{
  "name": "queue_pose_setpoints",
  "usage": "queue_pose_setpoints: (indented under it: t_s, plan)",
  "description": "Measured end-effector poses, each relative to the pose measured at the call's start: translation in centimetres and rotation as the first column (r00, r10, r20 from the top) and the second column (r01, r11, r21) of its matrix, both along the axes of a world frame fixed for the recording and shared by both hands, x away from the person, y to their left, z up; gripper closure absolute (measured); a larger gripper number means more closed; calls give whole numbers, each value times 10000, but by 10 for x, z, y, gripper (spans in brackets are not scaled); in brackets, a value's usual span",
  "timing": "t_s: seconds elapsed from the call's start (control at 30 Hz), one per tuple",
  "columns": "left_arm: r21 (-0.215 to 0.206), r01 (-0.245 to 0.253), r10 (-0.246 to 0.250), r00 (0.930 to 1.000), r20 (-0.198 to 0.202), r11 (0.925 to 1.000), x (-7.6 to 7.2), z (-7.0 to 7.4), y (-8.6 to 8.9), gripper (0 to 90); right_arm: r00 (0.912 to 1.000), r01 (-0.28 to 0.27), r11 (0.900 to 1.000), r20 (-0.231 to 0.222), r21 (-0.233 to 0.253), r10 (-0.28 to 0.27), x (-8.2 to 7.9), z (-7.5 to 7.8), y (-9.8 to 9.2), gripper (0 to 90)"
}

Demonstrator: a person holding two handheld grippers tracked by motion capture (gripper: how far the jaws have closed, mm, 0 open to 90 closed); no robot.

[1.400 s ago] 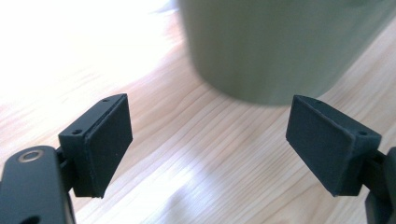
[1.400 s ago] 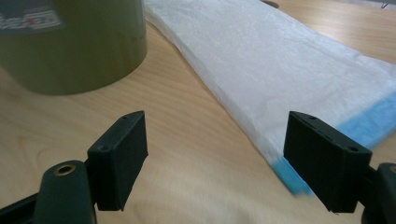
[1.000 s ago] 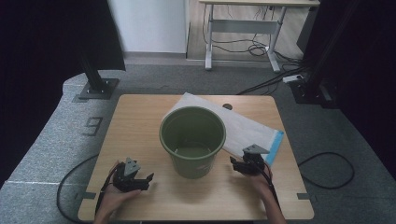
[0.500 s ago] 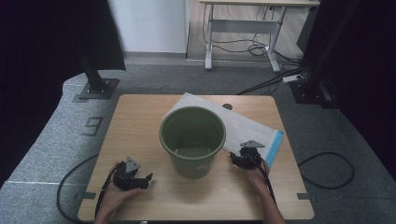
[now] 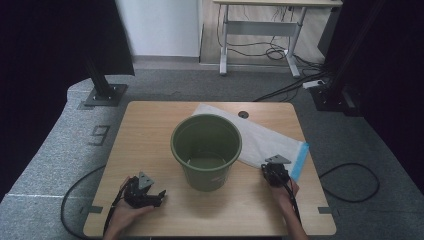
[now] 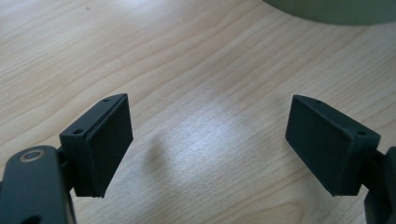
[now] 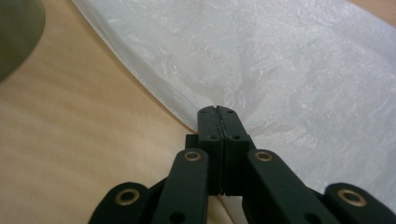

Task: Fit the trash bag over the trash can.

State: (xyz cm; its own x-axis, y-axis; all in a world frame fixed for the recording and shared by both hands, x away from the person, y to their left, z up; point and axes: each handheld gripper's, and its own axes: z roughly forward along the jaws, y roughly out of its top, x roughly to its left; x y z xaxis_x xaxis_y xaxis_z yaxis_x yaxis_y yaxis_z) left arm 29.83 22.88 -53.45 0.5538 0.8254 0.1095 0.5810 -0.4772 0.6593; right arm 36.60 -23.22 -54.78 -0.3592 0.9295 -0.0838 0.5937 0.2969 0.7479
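Note:
A dark green bucket (image 5: 206, 150) stands upright at the middle of the wooden table (image 5: 150, 130), and its inside looks bare. A clear plastic bag (image 5: 265, 140) with a blue end lies flat behind and to the right of it. My left gripper (image 5: 157, 196) rests near the front left, open over bare wood (image 6: 210, 144), with the bucket's base (image 6: 336, 9) ahead of it. My right gripper (image 5: 274, 167) is shut, its tips (image 7: 217, 111) at the near edge of the bag (image 7: 303, 70). Nothing visibly lies between its jaws.
Cables trail from both grippers off the table's front edge. A small round hole (image 5: 243, 114) sits in the tabletop behind the bag. Grey carpet, a black stand foot (image 5: 102, 94) and a desk frame (image 5: 260, 30) lie beyond the table.
My right gripper has moved forward, away from the front edge, to the near edge of the plastic bag. My left gripper has barely shifted.

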Motion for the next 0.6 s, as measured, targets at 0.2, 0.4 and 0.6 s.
queue_pose_setpoints:
  t_s: [0.2,0.4,0.6]
  plan:
    - [-13,79,-79,9999,-90,10000,6,-1,-2,148,9995,109,9979,-304,634,-90,-48,0,-24,886]
    - [-155,88,-92,9997,-238,9998,11,-2,2,148,9983,413,9973,-444,615,-386,-77,1,-35,886]
    - [-423,150,-156,9998,-135,9990,16,1,3,153,9963,529,9978,-705,404,-500,-91,5,-35,754]
